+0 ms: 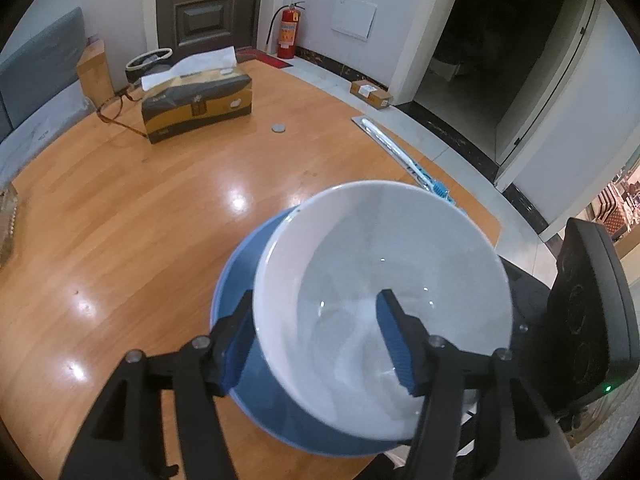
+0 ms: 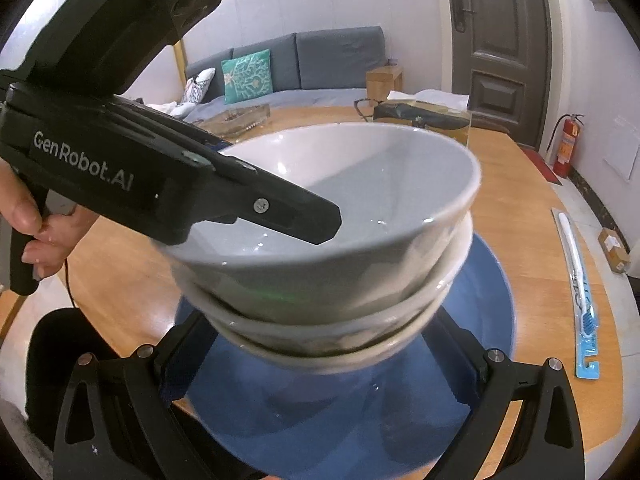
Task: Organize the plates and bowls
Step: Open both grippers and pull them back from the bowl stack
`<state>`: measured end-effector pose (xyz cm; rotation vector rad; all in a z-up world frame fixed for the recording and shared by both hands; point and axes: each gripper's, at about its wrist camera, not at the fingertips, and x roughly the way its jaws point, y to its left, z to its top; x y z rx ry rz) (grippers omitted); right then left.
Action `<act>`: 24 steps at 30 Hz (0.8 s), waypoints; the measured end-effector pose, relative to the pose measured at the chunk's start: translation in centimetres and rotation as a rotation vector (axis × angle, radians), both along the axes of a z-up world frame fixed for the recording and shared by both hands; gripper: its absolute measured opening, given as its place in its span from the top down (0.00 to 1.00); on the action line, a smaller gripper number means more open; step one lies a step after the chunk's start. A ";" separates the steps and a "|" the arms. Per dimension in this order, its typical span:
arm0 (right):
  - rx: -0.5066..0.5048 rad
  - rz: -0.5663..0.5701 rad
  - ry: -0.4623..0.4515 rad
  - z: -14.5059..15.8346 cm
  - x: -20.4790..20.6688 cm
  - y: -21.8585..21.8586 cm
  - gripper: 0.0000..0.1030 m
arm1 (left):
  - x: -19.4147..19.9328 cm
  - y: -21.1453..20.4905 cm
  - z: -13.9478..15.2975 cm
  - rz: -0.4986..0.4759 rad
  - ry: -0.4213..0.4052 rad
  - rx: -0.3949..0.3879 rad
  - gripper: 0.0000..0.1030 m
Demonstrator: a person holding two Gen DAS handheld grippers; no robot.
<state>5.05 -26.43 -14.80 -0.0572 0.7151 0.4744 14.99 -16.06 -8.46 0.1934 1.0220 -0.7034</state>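
Observation:
A white bowl (image 1: 380, 280) tops a stack of three bowls (image 2: 328, 312) that stands over a blue plate (image 1: 236, 280) on the wooden table. My left gripper (image 1: 316, 340) straddles the top bowl's near rim, one blue pad outside the wall and the other well inside the bowl, with a wide gap, so it is open. In the right wrist view its finger (image 2: 280, 216) reaches over that bowl from the left. My right gripper (image 2: 322, 340) has its fingers spread wide on either side of the lowest bowl. The bowls hide its tips, so contact cannot be seen.
A tissue box (image 1: 196, 104) and glasses (image 1: 120, 108) lie at the table's far side, with a small grey disc (image 1: 279, 127) nearby. A packaged toothbrush (image 2: 580, 292) lies by the table's right edge. A person's hand (image 2: 36, 216) holds the left gripper's handle.

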 end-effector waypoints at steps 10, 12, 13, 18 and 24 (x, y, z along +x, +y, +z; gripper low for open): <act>-0.034 0.006 -0.126 3.8 -3.1 -0.3 0.05 | -2.8 2.1 4.1 0.053 -0.094 -0.079 0.26; -0.041 0.010 -0.154 4.7 -3.7 -0.2 0.04 | -3.8 2.8 5.2 0.070 -0.131 -0.095 0.23; -0.040 0.011 -0.168 5.1 -3.9 -0.2 0.04 | -4.1 3.1 5.7 0.079 -0.144 -0.104 0.21; -0.018 -0.002 -0.232 7.4 -4.4 -0.3 0.01 | -7.1 5.3 8.1 0.135 -0.247 -0.133 0.12; 0.000 -0.057 -0.351 10.3 -5.0 -0.4 0.01 | -9.7 8.5 9.8 0.315 -0.386 -0.126 0.00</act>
